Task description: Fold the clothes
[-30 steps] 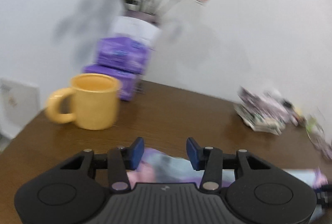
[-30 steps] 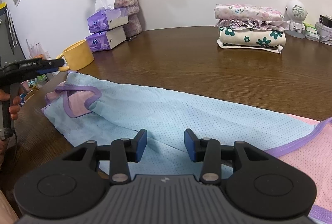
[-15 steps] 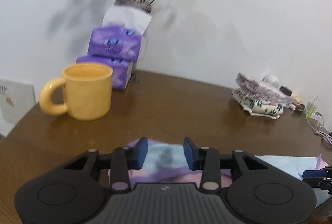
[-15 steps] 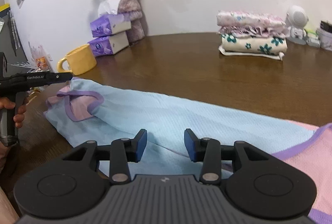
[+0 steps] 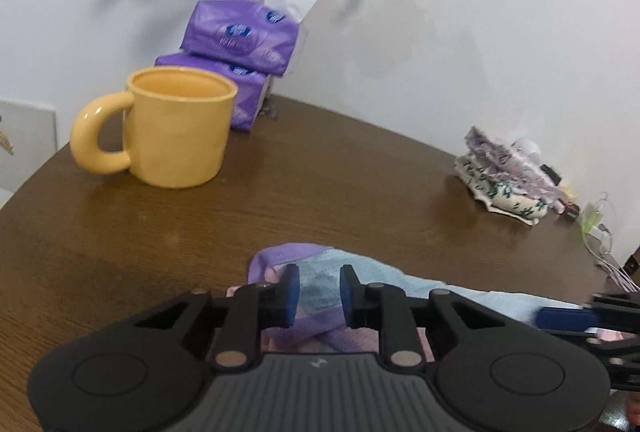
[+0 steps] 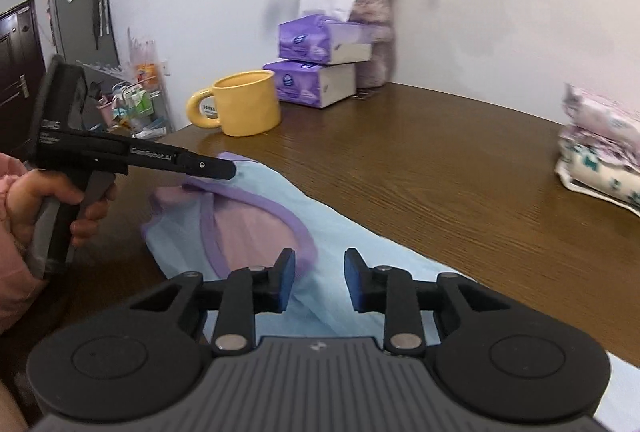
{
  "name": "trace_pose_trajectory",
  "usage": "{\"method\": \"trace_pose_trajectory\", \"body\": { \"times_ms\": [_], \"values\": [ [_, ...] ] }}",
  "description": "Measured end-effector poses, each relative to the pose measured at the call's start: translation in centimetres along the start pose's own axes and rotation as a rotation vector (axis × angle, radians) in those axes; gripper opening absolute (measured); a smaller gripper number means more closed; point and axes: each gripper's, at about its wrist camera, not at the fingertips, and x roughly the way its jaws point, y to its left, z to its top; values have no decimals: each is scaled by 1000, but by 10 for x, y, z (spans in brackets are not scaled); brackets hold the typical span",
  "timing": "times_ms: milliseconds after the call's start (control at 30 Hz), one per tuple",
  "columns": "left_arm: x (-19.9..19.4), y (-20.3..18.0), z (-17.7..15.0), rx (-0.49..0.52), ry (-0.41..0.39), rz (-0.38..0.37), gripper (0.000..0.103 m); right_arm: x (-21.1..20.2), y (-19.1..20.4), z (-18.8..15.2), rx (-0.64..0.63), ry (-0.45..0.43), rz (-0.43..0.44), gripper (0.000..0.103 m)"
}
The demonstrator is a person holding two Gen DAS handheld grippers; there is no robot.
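A light blue mesh garment with purple trim and pink lining lies flat on the brown table. Its armhole end shows in the left wrist view. My left gripper is open and hovers just above that end; it also shows in the right wrist view, held by a hand. My right gripper is open above the blue cloth, beside the purple-trimmed opening. Its blue fingertip shows at the right of the left wrist view.
A yellow mug stands at the table's left, also in the right wrist view. Two purple tissue packs and a flower vase stand behind it. A stack of folded clothes lies at the far right.
Both grippers have moved left along the garment toward its armhole end. The right gripper now sits much closer to the left one. The mug looms larger in both views.
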Motion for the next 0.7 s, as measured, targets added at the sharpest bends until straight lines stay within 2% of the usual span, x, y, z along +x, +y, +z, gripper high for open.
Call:
{"method": "trace_pose_trajectory", "body": {
  "times_ms": [167,467,700],
  "values": [
    [5,6,0,-11,41,15,19,22,11,-1,-7,46,3,21],
    [3,3,-3,8,35,51,20,19,23,-10,-52,12,-49,21],
    [2,1,-4,15,26,40,31,-4,20,-16,-6,-46,-38,23]
  ]
}}
